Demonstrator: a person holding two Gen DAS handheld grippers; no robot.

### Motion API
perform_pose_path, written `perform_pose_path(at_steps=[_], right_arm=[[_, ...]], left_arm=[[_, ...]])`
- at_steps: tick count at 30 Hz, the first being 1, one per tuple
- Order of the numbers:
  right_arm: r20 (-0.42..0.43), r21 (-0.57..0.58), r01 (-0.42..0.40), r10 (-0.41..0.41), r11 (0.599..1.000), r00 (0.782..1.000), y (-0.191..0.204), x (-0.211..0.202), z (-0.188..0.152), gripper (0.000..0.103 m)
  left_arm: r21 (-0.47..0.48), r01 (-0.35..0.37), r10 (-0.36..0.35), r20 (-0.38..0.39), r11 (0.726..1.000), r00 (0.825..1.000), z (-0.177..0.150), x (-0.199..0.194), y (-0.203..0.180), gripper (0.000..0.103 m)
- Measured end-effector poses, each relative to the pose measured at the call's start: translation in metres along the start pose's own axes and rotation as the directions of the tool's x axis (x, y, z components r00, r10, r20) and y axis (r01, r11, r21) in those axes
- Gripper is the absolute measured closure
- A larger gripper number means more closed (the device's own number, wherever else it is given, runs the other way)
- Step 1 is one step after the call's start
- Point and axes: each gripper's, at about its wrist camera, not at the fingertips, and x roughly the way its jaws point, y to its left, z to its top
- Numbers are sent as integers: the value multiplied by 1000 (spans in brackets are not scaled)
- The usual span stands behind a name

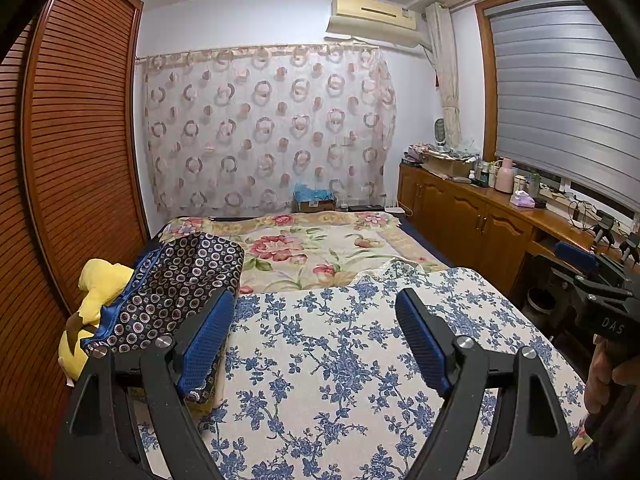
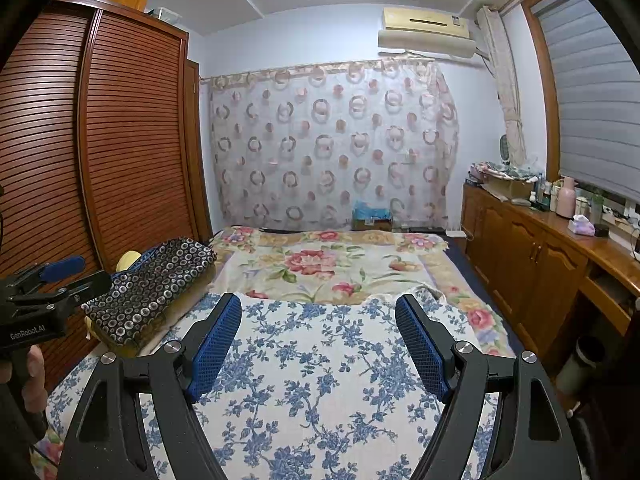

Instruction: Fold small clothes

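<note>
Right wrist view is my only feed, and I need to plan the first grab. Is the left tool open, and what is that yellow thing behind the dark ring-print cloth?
Observer: The left tool is open. Its jaws are wide apart above the blue floral sheet and hold nothing.
Operator: And the yellow thing?
Observer: It is a yellow plush toy. It lies on the wardrobe side of the dark ring-print cloth, and the cloth partly covers it. From here the cloth also shows a shiny blue edge next to the toy.
</note>
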Motion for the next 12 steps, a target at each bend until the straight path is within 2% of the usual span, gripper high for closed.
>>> perform_pose_path(at_steps=[12], right_arm=[[4,2,2,-2,1000,1000,1,1,1,22]], left_arm=[[-1,0,0,1,1000,1000,0,-1,-1,19]])
